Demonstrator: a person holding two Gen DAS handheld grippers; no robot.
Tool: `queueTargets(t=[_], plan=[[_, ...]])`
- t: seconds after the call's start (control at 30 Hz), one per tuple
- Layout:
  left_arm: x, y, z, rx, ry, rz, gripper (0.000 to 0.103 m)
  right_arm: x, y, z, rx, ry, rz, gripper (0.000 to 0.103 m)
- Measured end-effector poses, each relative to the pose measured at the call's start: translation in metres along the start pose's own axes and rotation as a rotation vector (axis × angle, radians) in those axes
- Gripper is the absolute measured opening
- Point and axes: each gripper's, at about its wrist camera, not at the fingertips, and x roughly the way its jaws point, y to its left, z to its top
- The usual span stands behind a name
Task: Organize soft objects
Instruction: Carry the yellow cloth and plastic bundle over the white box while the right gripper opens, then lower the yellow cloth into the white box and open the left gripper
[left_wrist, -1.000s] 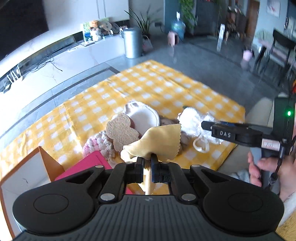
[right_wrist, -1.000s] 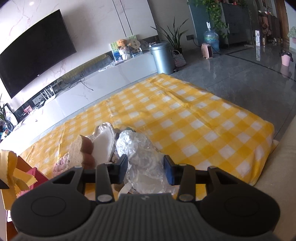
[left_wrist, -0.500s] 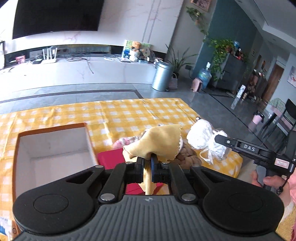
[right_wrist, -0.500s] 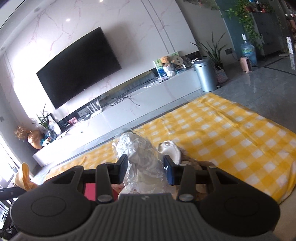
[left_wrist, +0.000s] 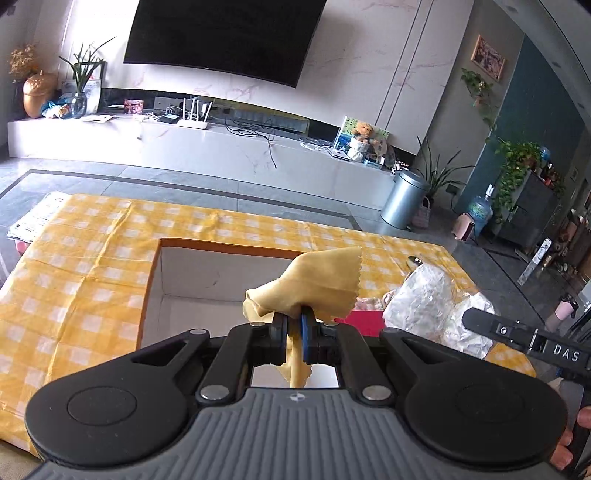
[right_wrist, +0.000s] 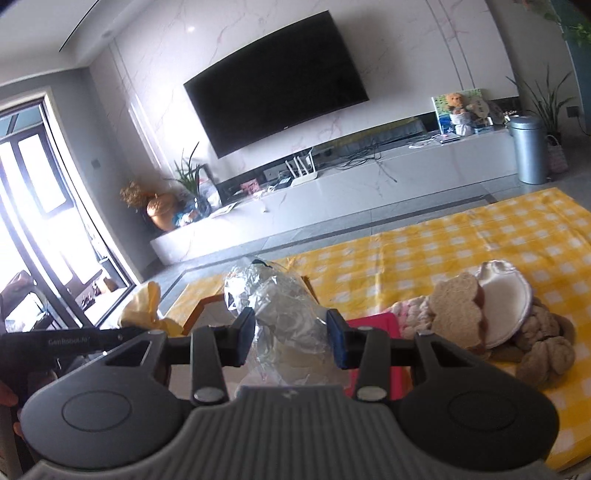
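Grippers over the open cardboard box (left_wrist: 221, 273): our left gripper (left_wrist: 294, 328) pinches a yellow zigzag-edged cloth (left_wrist: 317, 288); our right gripper (right_wrist: 291, 334) clasps a crinkled clear plastic bag (right_wrist: 280, 306).

Yellow-and-white checked cloth (left_wrist: 92, 280), pale yellow rag (left_wrist: 317, 284), silvery crinkled bag (right_wrist: 280, 306).

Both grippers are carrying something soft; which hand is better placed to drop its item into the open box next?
Left. The left gripper, shut on the yellow cloth, hangs over the open box. The right gripper grips the clear plastic bundle beside the box.
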Motion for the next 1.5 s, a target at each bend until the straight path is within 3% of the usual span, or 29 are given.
queueTargets(t=[0.37, 0.5, 0.6, 0.73, 0.87, 1.07, 1.13, 1.27, 1.33, 1.5], plan=[[0.005, 0.028, -0.015, -0.058, 0.029, 0.060, 0.008, 0.066, 0.063, -0.039, -0.149, 0.216, 0.033, 0.042], [0.003, 0.028, -0.018, -0.048, 0.039, 0.055, 0.008, 0.087, 0.084, -0.060, -0.310, 0.291, -0.098, 0.042], [0.003, 0.027, -0.019, -0.036, 0.040, 0.070, 0.008, 0.099, 0.100, -0.076, -0.467, 0.282, -0.226, 0.042], [0.002, 0.029, -0.018, -0.052, 0.046, 0.032, 0.008, 0.112, 0.108, -0.091, -0.551, 0.304, -0.274, 0.041], [0.002, 0.031, -0.018, -0.054, 0.046, 0.044, 0.008, 0.127, 0.107, -0.103, -0.587, 0.338, -0.312, 0.041], [0.001, 0.033, -0.019, -0.065, 0.049, 0.046, 0.008, 0.127, 0.110, -0.103, -0.582, 0.345, -0.290, 0.057], [0.001, 0.033, -0.020, -0.063, 0.050, 0.046, 0.008, 0.123, 0.111, -0.100, -0.580, 0.325, -0.286, 0.069], [0.000, 0.030, -0.021, -0.054, 0.051, 0.045, 0.008, 0.111, 0.110, -0.088, -0.535, 0.284, -0.243, 0.075], [0.000, 0.028, -0.020, -0.052, 0.052, 0.045, 0.008, 0.103, 0.110, -0.082, -0.503, 0.262, -0.217, 0.083], [0.000, 0.026, -0.020, -0.046, 0.054, 0.047, 0.008, 0.096, 0.107, -0.073, -0.461, 0.237, -0.172, 0.087]])
